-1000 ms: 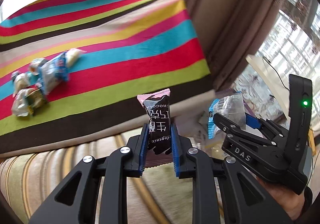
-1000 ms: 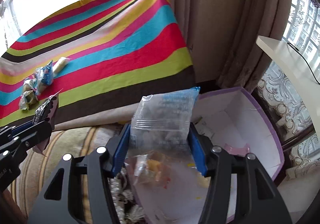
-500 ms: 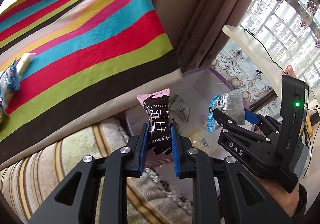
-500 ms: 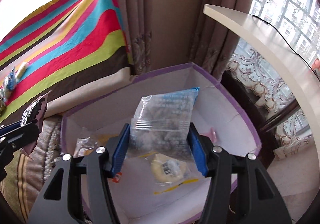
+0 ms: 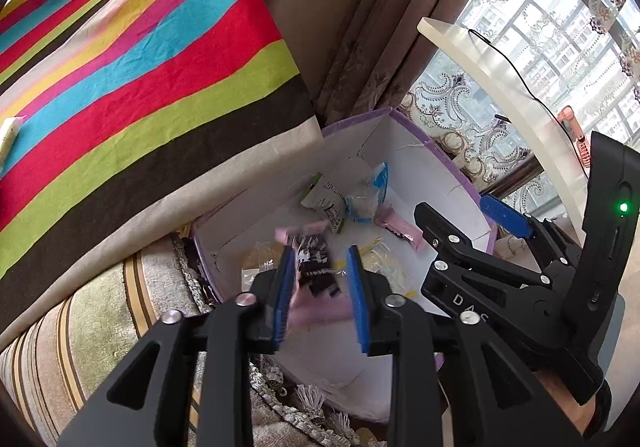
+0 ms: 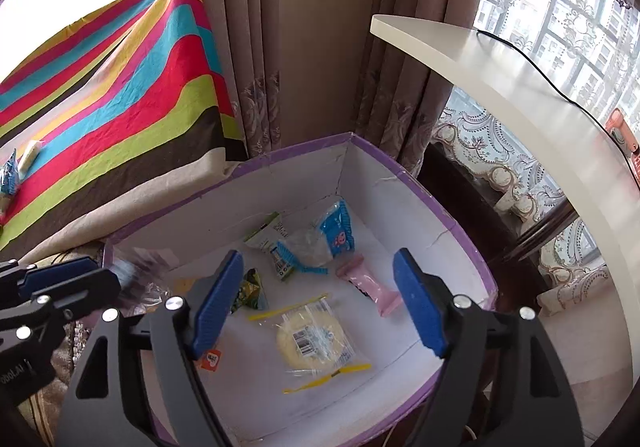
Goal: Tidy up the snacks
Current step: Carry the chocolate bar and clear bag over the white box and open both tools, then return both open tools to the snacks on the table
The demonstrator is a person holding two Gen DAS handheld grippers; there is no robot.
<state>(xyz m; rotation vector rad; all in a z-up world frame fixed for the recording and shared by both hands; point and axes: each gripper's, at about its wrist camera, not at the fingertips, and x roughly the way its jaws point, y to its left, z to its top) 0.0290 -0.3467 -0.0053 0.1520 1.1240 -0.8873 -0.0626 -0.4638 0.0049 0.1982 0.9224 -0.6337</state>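
Left wrist view shows the left gripper (image 5: 320,287) just opening, letting the chocolate bar (image 5: 314,271) drop over the purple box (image 5: 432,151). The right gripper (image 6: 320,303) is wide, empty. The bar might catch on a blue pad and miss.

left wrist: steeply down, close | right wrist: likewise; shared: purple-rimmed box (image 5: 440,159) (image 6: 400,171)

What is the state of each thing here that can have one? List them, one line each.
Left tongs: open, just opening; blurred chocolate bar between them, dropping free.
Right tongs: open, just opening; nothing between them.
Purple box: open-topped, holding several snack packets.
Clear bag: lying flat in the box.
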